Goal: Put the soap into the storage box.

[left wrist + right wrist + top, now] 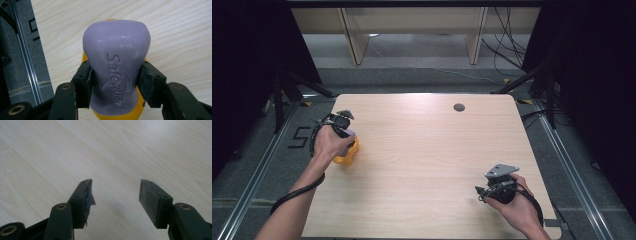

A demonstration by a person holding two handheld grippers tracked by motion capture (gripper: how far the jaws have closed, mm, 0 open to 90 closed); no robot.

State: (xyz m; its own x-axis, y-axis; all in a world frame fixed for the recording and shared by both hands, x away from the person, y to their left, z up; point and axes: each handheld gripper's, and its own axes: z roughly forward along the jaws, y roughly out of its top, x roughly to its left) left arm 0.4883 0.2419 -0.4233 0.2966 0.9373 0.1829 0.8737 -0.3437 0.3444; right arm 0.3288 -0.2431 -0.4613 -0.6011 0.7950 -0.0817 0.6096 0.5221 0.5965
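A person's left hand [328,142] holds the left gripper [115,77] clamped on a purple bar of soap [116,65] at the left side of a light wooden table [427,165]. In the left gripper view the two black jaws press their pads [90,86] against the narrow waist of the bar from both sides, with its wider rounded end pointing away from the camera and the word "Safeguard" and a shield mark moulded into its face. Directly beneath the bar lies a yellow soap dish [138,110], its rim peeking out at the far end and at the lower edge of the bar; whether the bar touches the dish cannot be told. From the high view the same yellow dish [347,155] sits near the table's left edge, mostly covered by the hand, with a sliver of purple showing just above it. Well apart, at the table's near right corner, the right hand [514,202] holds the right gripper [115,195] over bare wood; its jaws stand wide apart with nothing between them, and a frayed strip of padding hangs from one pad. A black cable [294,192] trails from the left gripper along the forearm, and a small round grommet [459,107] is set into the far side of the tabletop.
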